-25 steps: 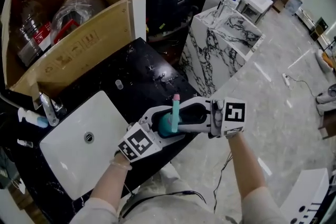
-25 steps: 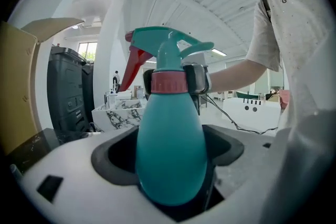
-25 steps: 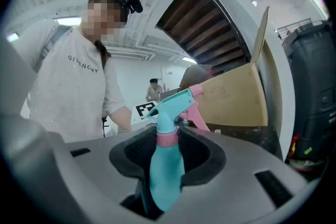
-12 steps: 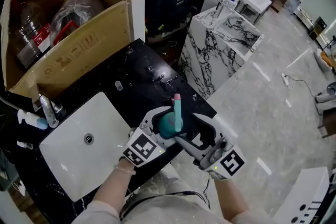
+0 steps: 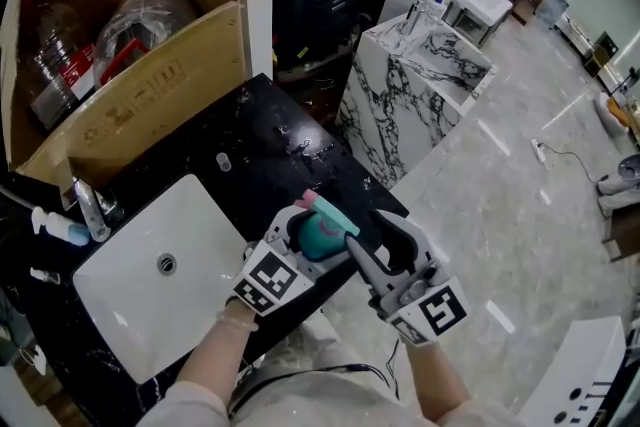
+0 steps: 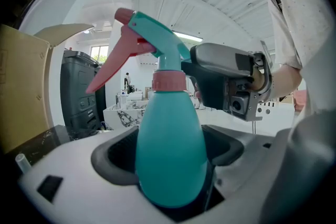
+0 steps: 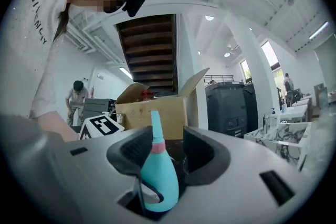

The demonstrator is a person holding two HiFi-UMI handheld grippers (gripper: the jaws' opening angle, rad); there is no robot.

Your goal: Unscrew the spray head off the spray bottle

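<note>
A teal spray bottle (image 5: 322, 237) stands upright in my left gripper (image 5: 318, 239), which is shut on its body (image 6: 169, 149). Its spray head (image 6: 152, 39) is teal with a pink trigger and sits on a pink collar (image 6: 169, 81). My right gripper (image 5: 368, 245) is at the bottle's right side, close against it. In the right gripper view the bottle's neck (image 7: 156, 147) stands between the jaws of my right gripper (image 7: 168, 150). Those jaws are closing, with a gap still showing on the right side.
The bottle is over the front edge of a black counter (image 5: 270, 155) with a white sink (image 5: 130, 315) and a tap (image 5: 90, 207). An open cardboard box (image 5: 150, 85) stands behind, and a marble pedestal (image 5: 420, 85) to the right. A small cap (image 5: 224, 160) lies on the counter.
My right gripper swung from the bottle's right side down towards me and came in again. The spray head, upright in the head view before, now lies slanted across the bottle's top.
</note>
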